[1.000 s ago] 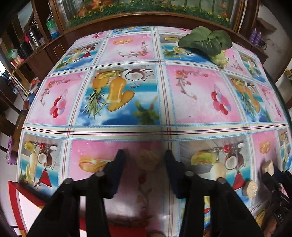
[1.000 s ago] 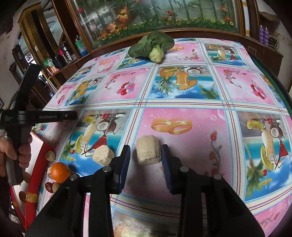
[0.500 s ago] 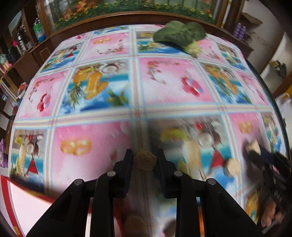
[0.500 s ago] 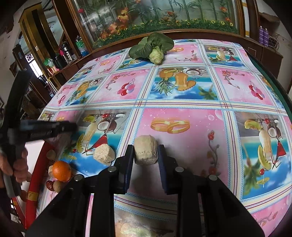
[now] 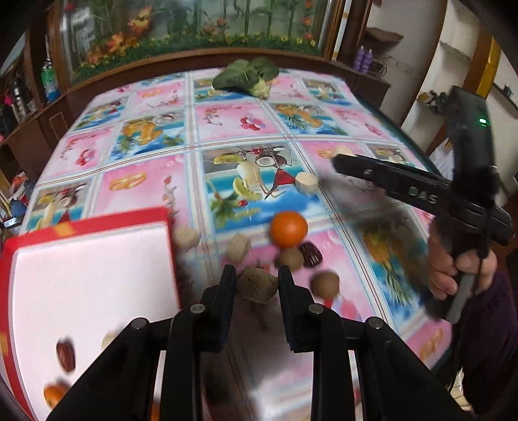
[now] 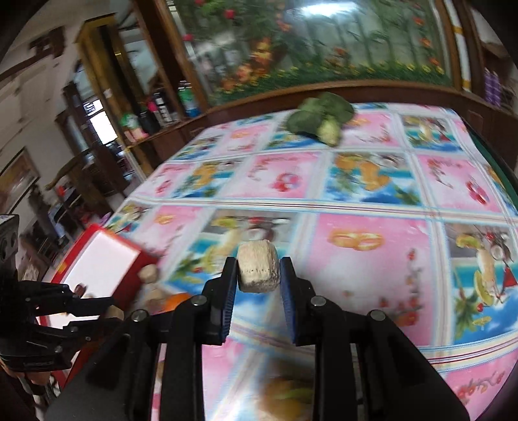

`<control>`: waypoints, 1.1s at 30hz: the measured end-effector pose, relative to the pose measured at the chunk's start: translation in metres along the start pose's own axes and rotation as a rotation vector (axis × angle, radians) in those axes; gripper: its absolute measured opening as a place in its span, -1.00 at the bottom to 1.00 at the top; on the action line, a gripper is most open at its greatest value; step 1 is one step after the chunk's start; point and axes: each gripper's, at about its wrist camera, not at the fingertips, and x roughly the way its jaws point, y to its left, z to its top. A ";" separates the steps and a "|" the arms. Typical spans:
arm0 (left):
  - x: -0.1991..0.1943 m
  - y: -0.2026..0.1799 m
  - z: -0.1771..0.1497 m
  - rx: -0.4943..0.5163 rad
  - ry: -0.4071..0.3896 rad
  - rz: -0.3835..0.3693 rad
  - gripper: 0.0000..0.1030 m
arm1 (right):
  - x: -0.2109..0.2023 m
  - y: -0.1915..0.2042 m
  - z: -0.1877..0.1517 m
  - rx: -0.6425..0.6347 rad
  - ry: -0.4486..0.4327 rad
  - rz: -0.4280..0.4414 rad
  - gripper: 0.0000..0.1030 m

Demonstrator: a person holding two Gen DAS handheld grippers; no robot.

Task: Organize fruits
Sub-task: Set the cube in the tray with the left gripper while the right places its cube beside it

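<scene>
Over the fruit-print tablecloth (image 5: 155,181), my left gripper (image 5: 257,285) clamps a brown lump (image 5: 257,285); right gripper (image 6: 258,275) pinches a pale chunk (image 6: 257,270)

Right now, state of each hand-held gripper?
Left hand-held gripper: closed on a brownish lump.
Right hand-held gripper: closed on a pale beige chunk.

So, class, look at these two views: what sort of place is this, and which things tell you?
Most likely a dining or living room in a home. A table under a fruit-patterned tablecloth, dark wooden shelving crowded with bottles, and a big nature mural behind it all suggest a household rather than a workshop.
</scene>
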 end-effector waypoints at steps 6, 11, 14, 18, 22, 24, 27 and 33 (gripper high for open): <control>-0.034 0.018 -0.030 -0.029 -0.071 0.062 -0.50 | 0.004 0.042 -0.010 -0.053 0.018 0.097 -0.44; -0.051 0.051 -0.046 -0.078 -0.087 0.143 -0.50 | 0.010 0.085 -0.021 -0.109 0.048 0.186 -0.44; -0.055 0.070 -0.057 -0.122 -0.073 0.176 -0.51 | 0.015 0.113 -0.026 -0.120 0.069 0.265 -0.44; -0.058 0.086 -0.073 -0.158 -0.060 0.201 -0.51 | 0.021 0.147 -0.033 -0.156 0.087 0.332 -0.44; -0.061 0.092 -0.083 -0.172 -0.060 0.215 -0.51 | 0.027 0.169 -0.040 -0.176 0.114 0.378 -0.44; -0.063 0.093 -0.086 -0.173 -0.066 0.222 -0.50 | 0.029 0.178 -0.044 -0.202 0.129 0.389 -0.44; -0.064 0.096 -0.090 -0.177 -0.075 0.245 -0.51 | 0.029 0.185 -0.048 -0.225 0.141 0.392 -0.44; -0.065 0.104 -0.093 -0.183 -0.085 0.298 -0.51 | 0.038 0.192 -0.053 -0.241 0.169 0.379 -0.44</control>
